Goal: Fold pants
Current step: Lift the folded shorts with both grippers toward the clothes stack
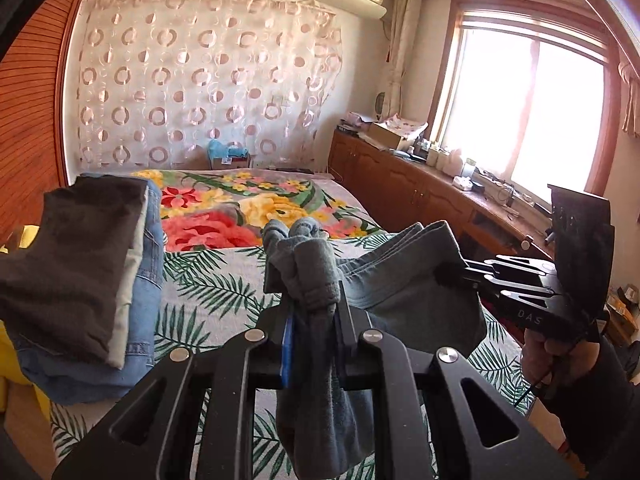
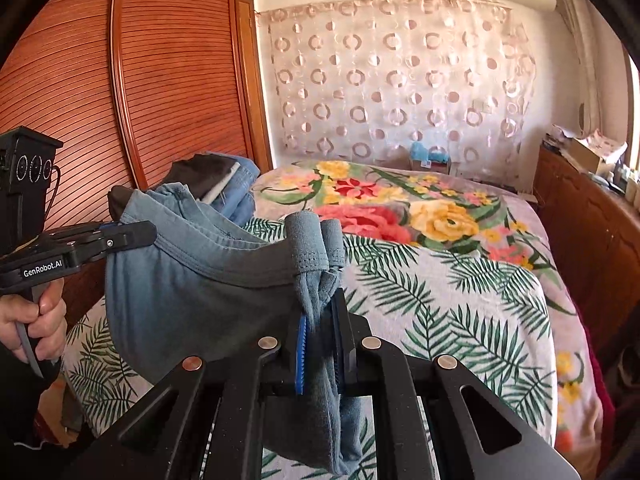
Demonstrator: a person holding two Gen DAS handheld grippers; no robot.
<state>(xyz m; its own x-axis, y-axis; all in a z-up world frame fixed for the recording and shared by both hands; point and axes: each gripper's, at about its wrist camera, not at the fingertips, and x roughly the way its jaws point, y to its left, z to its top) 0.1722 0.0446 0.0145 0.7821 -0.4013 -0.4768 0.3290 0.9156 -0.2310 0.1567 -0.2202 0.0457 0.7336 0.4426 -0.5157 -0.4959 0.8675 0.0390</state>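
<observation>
Blue-grey pants (image 1: pixel 400 284) hung above the bed (image 1: pixel 224 280), strung between both grippers. Left gripper (image 1: pixel 310 300) had its fingers clamped tight on a bunched wad of the fabric, and the right gripper (image 2: pixel 322 320) was squeezed shut on the other end the same way. "GenRobot.AI" was printed on the left one's side, "DAS" on the right's. Folded clothes pile (image 1: pixel 80 264) sat on the bed just past the pants.

Faded blue pants (image 1: pixel 404 280), floral-and-fern bedspread (image 1: pixel 224 280)
</observation>
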